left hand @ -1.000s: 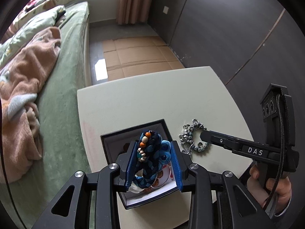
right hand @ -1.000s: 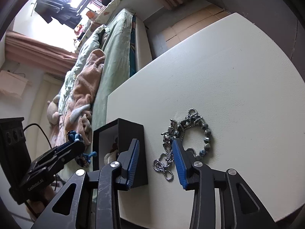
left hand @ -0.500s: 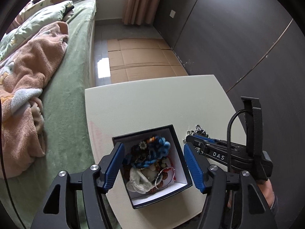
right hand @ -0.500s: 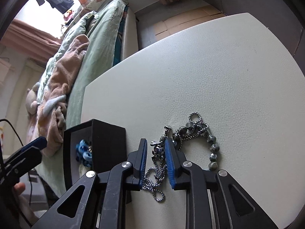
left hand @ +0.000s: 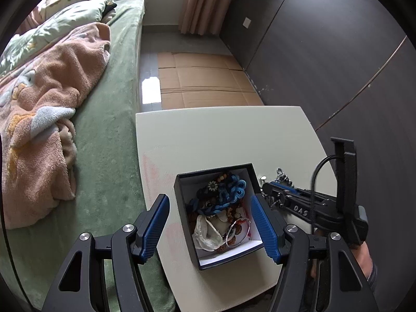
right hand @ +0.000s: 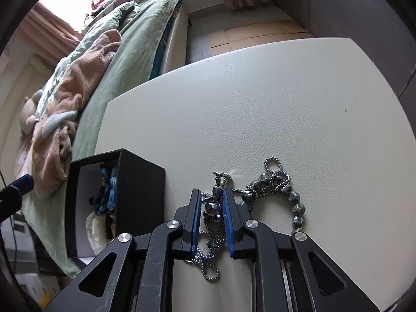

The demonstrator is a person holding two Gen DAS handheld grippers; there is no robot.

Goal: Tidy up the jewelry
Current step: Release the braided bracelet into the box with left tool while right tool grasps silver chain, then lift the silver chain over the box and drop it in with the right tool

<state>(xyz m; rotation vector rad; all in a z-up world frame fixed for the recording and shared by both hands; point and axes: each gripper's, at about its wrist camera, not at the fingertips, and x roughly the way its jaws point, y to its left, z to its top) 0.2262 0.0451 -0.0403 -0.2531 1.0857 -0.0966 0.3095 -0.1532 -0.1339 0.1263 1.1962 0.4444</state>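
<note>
Left wrist view: one black box [left hand: 215, 218] sits on the white tabletop [left hand: 221, 135], holding a blue braided cord [left hand: 228, 195], a silver bangle [left hand: 238, 234], a pale bundle and brown beads too tangled to count. The left gripper [left hand: 210, 228] hovers above it, jaws wide apart and empty; a second ago they clamped the blue cord, which now lies in the box. The right gripper [left hand: 267, 186] reaches in beside the box, its tip hiding most of the chains there.

Right wrist view: one ball chain [right hand: 212, 244] and one string of dark beads [right hand: 292, 199] lie tangled just right of the box [right hand: 140, 195]. The right gripper [right hand: 212, 205] has its jaws closing around a metal pendant [right hand: 215, 205] on the chain, narrower than before. The chain's lower loops are partly hidden by the gripper.
</note>
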